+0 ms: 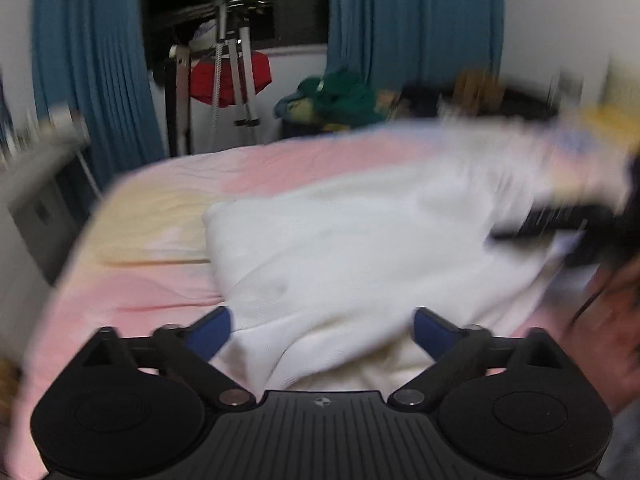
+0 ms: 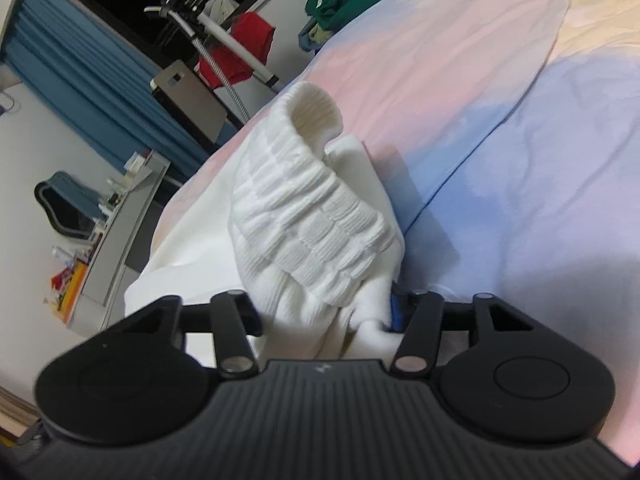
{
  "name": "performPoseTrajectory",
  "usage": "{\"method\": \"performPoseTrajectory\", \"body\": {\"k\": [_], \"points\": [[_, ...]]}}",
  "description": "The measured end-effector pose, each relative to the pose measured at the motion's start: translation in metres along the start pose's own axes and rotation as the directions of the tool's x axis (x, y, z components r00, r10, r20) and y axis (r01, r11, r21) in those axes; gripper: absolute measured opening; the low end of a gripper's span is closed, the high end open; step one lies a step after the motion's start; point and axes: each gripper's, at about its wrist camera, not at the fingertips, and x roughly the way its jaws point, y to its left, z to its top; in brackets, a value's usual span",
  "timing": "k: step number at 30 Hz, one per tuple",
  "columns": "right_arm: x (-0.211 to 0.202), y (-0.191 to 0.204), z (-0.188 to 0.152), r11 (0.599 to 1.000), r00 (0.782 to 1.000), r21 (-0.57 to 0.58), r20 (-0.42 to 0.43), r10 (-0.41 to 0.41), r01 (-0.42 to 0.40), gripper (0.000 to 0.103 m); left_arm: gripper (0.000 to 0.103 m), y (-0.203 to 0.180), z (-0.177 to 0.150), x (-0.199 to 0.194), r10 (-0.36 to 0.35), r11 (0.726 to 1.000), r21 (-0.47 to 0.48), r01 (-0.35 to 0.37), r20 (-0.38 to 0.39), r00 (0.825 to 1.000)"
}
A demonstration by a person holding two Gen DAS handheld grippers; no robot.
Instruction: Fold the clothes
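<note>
Starting with the left wrist view, and it's a blurry one. Our left gripper (image 1: 322, 330) has its two blue-padded fingers (image 1: 214, 332) spread wide apart, released, nothing pinched between them. The white knitted garment (image 1: 344, 248) lies rumpled on the pastel pink, yellow and blue bedsheet (image 1: 160, 208), and a fold of it runs right into the gap between our fingers; whether the pads touch the cloth we cannot tell through the smear. Far right, our right gripper (image 1: 556, 226) shows as a dark streak at the garment's raised edge, with a hand (image 1: 612, 332) below it. Behind the bed hang blue pleated curtains (image 1: 88, 64), a red cloth (image 1: 230, 76) on a metal stand, and a green heap of clothing (image 1: 340, 98).

Over to the right wrist view, much sharper. Our right gripper (image 2: 326, 314) is clenched on the white knitted garment's (image 2: 304, 216) thick ribbed band, bunched cloth filling the space between the arms. Only a sliver of one blue pad (image 2: 396, 312) peeks out beside the fabric; the other is buried. The ribbed band rises from our grip and curls over at its top, with smoother white cloth trailing down to the left. The bedsheet (image 2: 520, 160) spreads out beyond, and a grey desk (image 2: 124, 216) cluttered with small items stands at left.
</note>
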Motion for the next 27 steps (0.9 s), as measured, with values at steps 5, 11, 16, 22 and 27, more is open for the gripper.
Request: {"method": "performPoseTrajectory", "body": {"k": [5,11,16,22,27], "points": [[-0.003,-0.002,0.005,0.999,0.998,0.038,0.045,0.033,-0.035,0.052,0.103,0.072,0.012,0.022,-0.087,0.898,-0.434,0.066,-0.028,0.996],[-0.001,-0.002,0.012,0.997,0.996,0.046,0.075,0.057,-0.060,0.051,0.099,0.116,0.005,0.088,-0.187,0.759,-0.650,0.039,-0.160,0.969],[-0.001,-0.005,0.011,0.996,0.995,0.070,0.077,0.057,-0.063,0.051,0.097,0.108,0.002,0.071,-0.172,0.805,-0.592,0.042,-0.164,0.971],[0.003,-0.003,0.011,0.996,0.997,0.072,0.061,0.043,-0.047,0.056,0.095,0.056,-0.004,0.017,0.067,0.975,-0.199,-0.102,-0.175,0.982],[0.004,-0.003,0.008,0.997,0.998,0.071,0.053,0.036,-0.040,0.060,0.092,0.006,-0.016,0.022,0.189,0.980,0.097,-0.175,-0.156,0.970]]}}
